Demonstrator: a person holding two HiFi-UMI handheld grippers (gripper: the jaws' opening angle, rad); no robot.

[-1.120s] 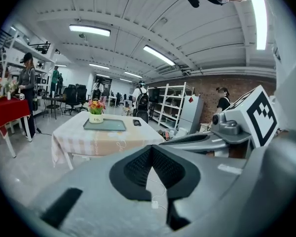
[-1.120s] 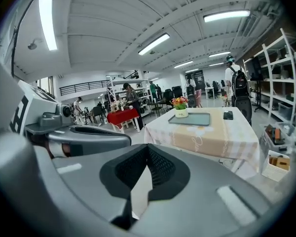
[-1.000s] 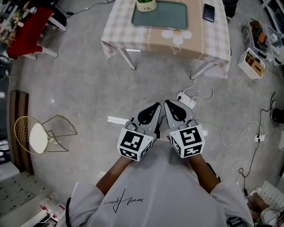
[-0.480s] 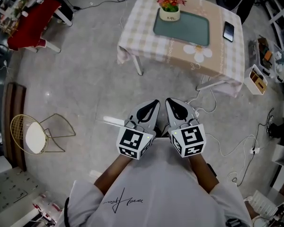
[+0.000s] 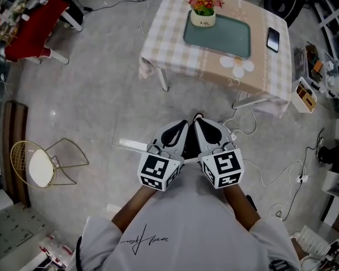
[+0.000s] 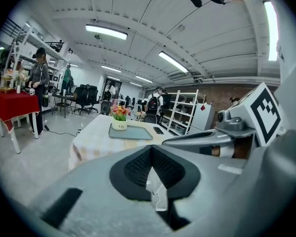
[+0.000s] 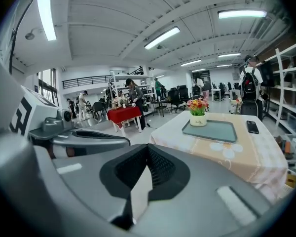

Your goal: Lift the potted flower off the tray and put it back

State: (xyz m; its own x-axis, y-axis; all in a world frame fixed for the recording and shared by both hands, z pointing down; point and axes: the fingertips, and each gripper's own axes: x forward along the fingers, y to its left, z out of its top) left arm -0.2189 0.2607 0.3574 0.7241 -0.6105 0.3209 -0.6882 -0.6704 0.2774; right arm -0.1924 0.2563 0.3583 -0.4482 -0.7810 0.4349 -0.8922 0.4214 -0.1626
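Observation:
A potted flower (image 5: 204, 8) in a white pot stands at the far left corner of a grey-green tray (image 5: 217, 35) on a checked-cloth table (image 5: 169, 44). The pot (image 6: 120, 119) and tray (image 6: 132, 133) also show in the left gripper view, and the pot (image 7: 198, 112) and tray (image 7: 210, 130) in the right gripper view. My left gripper (image 5: 182, 124) and right gripper (image 5: 200, 121) are held side by side over the floor, well short of the table, both shut and empty.
A black phone (image 5: 273, 39) lies on the table right of the tray. Power strip and cables (image 5: 244, 130) trail on the floor by the table legs. A wire chair (image 5: 42, 161) stands left, a red-covered table (image 5: 31, 30) far left, crates (image 5: 305, 94) right.
The table with the flower has shifted right in the head view and drawn slightly nearer. Both grippers stay shut, side by side.

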